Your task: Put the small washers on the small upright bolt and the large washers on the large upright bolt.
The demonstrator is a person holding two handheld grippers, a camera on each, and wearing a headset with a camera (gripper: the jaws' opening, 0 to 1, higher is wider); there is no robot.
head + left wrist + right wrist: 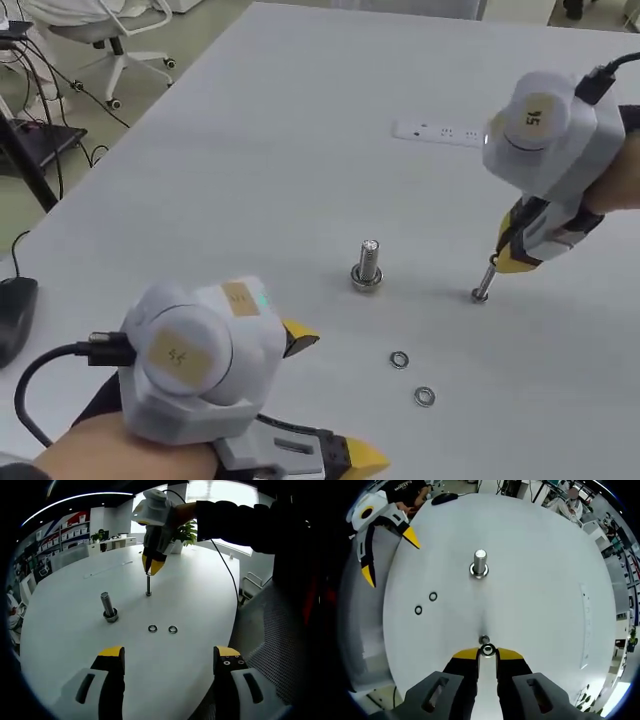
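Observation:
The large upright bolt [368, 263] [107, 605] [479, 561] stands mid-table with a wider ring around its base. To its right is the thin small bolt [481, 289] [148, 585] [483, 640]. My right gripper [497, 262] [152, 566] [488, 655] hangs just over the small bolt's top, shut on a small washer [488, 650]. Two loose washers [399, 360] [424, 397] [152, 628] [173, 629] [433, 596] [418, 610] lie flat in front of the bolts. My left gripper [335, 400] [170, 652] [385, 540] is open near the table's front edge, holding nothing.
A white power strip [440, 132] lies at the back right of the white table [250, 180]. A black mouse [15, 315] sits at the left edge. An office chair [110, 40] and cables stand on the floor beyond the left side.

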